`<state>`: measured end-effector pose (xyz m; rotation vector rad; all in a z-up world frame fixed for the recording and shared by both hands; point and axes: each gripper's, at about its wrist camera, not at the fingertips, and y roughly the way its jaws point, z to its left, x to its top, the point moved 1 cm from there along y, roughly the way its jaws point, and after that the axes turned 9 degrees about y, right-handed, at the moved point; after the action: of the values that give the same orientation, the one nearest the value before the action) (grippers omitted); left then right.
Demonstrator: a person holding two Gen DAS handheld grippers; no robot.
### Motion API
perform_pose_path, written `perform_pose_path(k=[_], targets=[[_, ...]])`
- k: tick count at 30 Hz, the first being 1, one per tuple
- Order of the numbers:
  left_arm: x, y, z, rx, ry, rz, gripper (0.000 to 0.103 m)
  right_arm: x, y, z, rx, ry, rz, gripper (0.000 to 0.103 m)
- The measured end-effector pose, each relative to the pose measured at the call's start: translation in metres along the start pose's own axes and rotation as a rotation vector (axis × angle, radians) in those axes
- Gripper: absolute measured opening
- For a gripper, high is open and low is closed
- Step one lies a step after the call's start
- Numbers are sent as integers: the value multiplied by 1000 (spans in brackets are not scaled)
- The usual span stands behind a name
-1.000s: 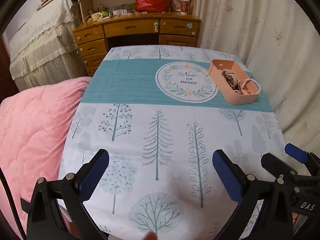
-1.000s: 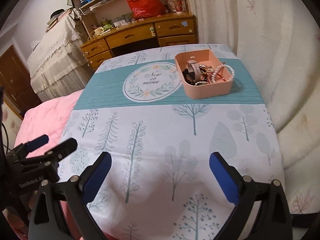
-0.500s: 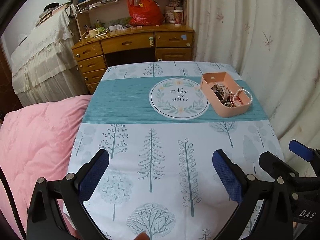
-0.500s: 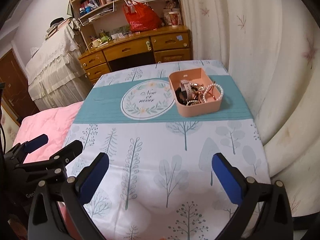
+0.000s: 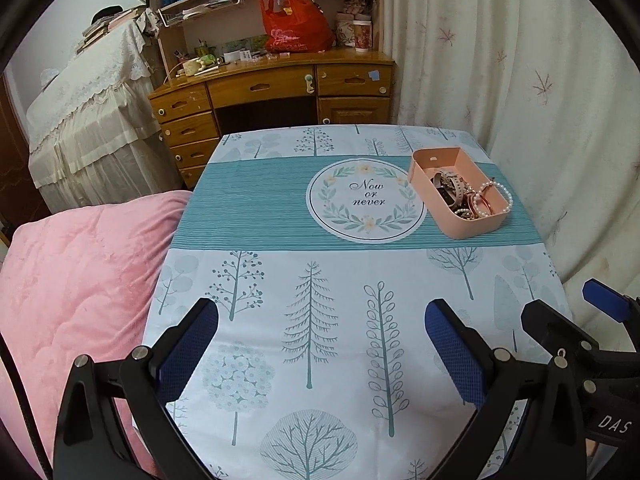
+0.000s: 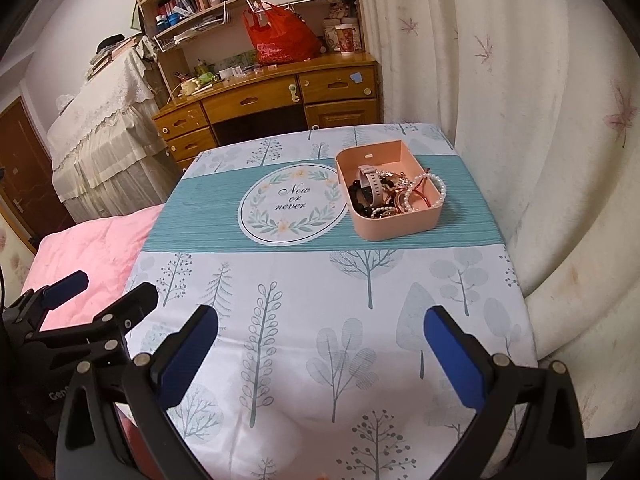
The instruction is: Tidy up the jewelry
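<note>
L gripper (image 5: 320, 344): my jaws spread wide, nothing between the blue pads (image 5: 188, 350), held low over near edge of table. R gripper (image 6: 320, 346): same, jaws wide apart, empty, over near edge; L unit shows at lower left of R view.

Table under tree-print cloth (image 6: 320, 340) w/ teal band across far half and round "Now or never" motif (image 6: 292, 204) mid-band.

Pink tray (image 6: 394, 224) sits on teal band, far right, just beside the motif. Inside tray: pink-strap watch (image 6: 370, 188), pearl bracelet (image 6: 434, 192) draped over right rim, dark bead strand, rose-gold pieces, all tangled at near end; far end bare.

Pink quilt (image 5: 76, 280) left of table. Wooden desk (image 5: 272, 96) beyond, red bag (image 5: 294, 26) on top. Curtain (image 6: 540, 120) right.
</note>
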<state>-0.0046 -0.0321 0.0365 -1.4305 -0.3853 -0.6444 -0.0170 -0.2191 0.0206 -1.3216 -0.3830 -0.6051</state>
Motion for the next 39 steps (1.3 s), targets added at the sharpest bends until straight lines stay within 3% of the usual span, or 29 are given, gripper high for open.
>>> perform_pose_path(k=[8, 39], targets=[[-3, 4, -1, -40, -13, 27, 102, -5, -2, -2, -19, 1, -2, 103], [-7, -3, -1, 1, -2, 18, 102, -7, -4, -1, -50, -18, -7, 103]])
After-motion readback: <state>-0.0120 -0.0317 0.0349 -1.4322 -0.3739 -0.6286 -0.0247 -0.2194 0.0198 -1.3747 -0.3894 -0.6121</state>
